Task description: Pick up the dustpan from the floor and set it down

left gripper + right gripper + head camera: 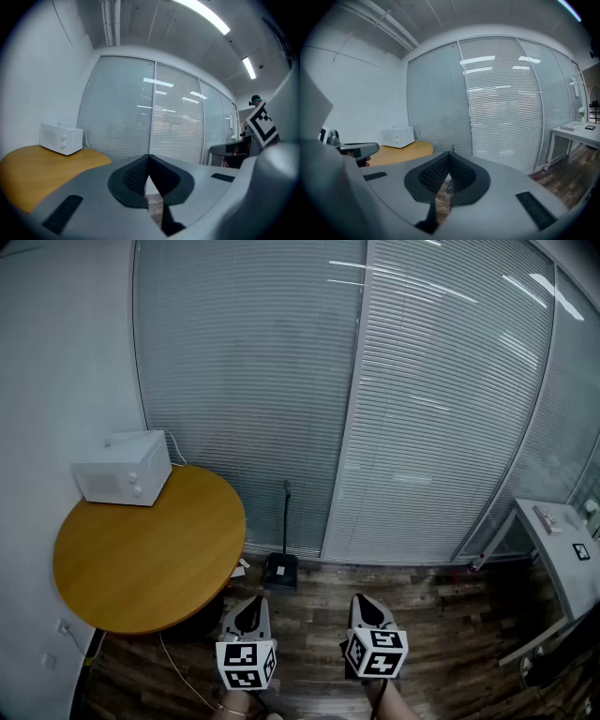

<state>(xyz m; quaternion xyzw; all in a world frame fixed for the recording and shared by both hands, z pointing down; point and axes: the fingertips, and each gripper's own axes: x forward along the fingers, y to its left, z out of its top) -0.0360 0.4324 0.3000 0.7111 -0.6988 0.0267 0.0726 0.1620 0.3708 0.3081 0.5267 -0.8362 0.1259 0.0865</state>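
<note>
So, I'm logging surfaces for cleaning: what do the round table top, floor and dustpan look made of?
Round table top: wood or wood-look laminate, smooth, warm orange with faint grain. Floor: dark wood-look planks, seams visible; real or vinyl unclear. Dustpan: probably black plastic, matte; too small to be sure.

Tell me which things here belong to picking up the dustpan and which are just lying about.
Job: dustpan, left gripper, right gripper.
Lying about: microwave, round wooden table, white desk.
</note>
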